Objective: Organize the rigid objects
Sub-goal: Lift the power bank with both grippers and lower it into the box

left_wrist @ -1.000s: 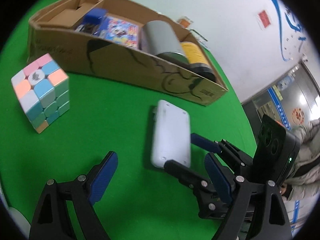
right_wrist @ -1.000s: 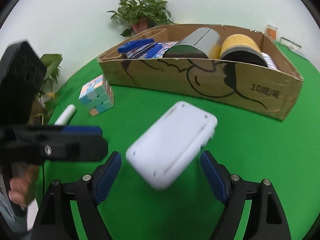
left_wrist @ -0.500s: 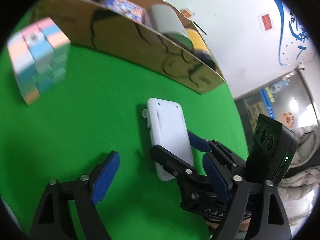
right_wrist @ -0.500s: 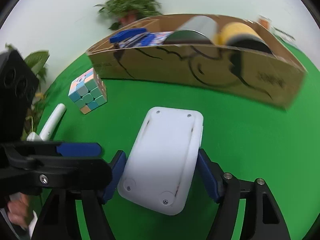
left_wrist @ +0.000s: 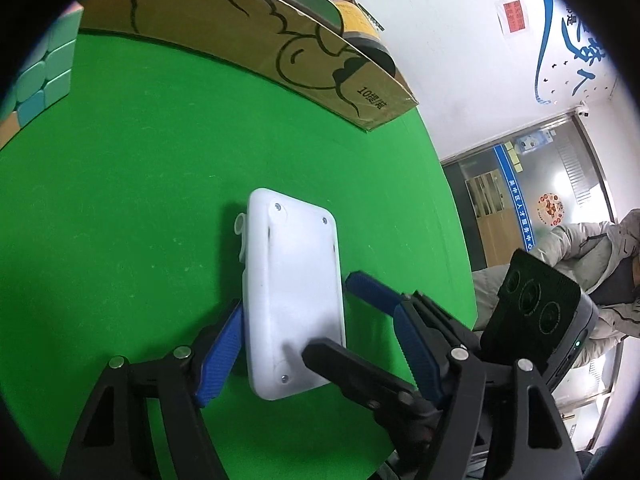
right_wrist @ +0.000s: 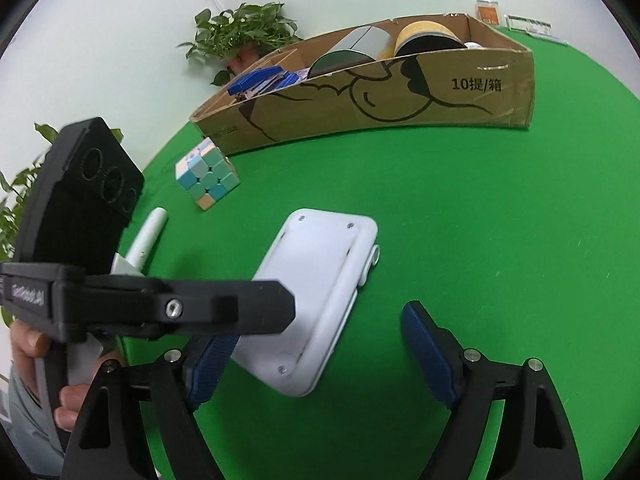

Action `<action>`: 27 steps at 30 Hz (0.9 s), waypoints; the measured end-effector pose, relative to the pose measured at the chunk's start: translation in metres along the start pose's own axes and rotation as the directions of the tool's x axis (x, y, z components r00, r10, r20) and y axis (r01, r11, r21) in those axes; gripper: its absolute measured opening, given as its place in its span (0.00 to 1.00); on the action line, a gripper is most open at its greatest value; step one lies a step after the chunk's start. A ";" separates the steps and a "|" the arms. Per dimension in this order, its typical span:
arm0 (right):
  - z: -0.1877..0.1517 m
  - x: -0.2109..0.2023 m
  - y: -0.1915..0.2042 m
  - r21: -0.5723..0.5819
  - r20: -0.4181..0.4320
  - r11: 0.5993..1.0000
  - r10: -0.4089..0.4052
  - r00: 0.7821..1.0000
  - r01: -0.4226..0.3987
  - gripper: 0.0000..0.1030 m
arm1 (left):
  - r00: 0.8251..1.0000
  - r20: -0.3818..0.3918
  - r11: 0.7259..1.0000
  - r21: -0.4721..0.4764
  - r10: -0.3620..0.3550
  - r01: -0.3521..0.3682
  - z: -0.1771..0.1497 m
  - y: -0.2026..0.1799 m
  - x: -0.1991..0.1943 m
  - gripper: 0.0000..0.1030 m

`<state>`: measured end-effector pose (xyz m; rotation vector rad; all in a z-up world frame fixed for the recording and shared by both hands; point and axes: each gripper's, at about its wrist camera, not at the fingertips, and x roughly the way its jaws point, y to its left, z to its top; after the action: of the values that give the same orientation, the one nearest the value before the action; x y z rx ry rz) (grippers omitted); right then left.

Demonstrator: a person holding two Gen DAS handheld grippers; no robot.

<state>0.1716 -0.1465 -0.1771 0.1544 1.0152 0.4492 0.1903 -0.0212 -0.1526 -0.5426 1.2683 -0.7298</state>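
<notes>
A white flat plastic case (left_wrist: 294, 300) lies on the green table; it also shows in the right wrist view (right_wrist: 316, 296). My left gripper (left_wrist: 316, 356) is open, its fingers on either side of the case's near end. My right gripper (right_wrist: 320, 360) is open, with the case's near end between its fingers, against the left one. The other gripper's black finger crosses in front in each view. A pastel cube (right_wrist: 207, 178) stands left of the case. A long cardboard box (right_wrist: 380, 104) behind holds cans and packets.
A white pen-like stick (right_wrist: 150, 236) lies at the table's left edge. Potted plants (right_wrist: 240, 36) stand behind the box. A person in a grey jacket (left_wrist: 592, 264) sits beyond the table's right edge. The cube (left_wrist: 40, 80) is far left in the left wrist view.
My left gripper moved forward around the case's near end. My right gripper widened and shifted right, so the case now sits towards its left finger.
</notes>
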 end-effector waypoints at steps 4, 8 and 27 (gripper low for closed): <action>0.002 0.005 0.007 -0.009 -0.030 1.000 -0.002 1.000 0.002 0.72 | 0.999 -0.040 1.000 -0.018 -0.005 0.004 -0.002 0.002 0.009 0.40; -0.004 0.007 0.018 -0.032 -0.010 0.997 -0.067 0.998 0.067 0.70 | 0.999 -0.036 1.000 -0.003 0.011 -0.012 -0.012 0.000 0.006 0.40; 0.047 -0.037 0.058 -0.069 0.180 0.995 -0.053 0.982 0.067 0.65 | 0.976 0.192 0.986 0.111 0.100 -0.123 0.020 -0.045 -0.055 0.40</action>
<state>0.1780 -0.1067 -0.1043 0.0945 0.8240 0.4101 0.1939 -0.0105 -0.0797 -0.4259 1.0639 -0.6422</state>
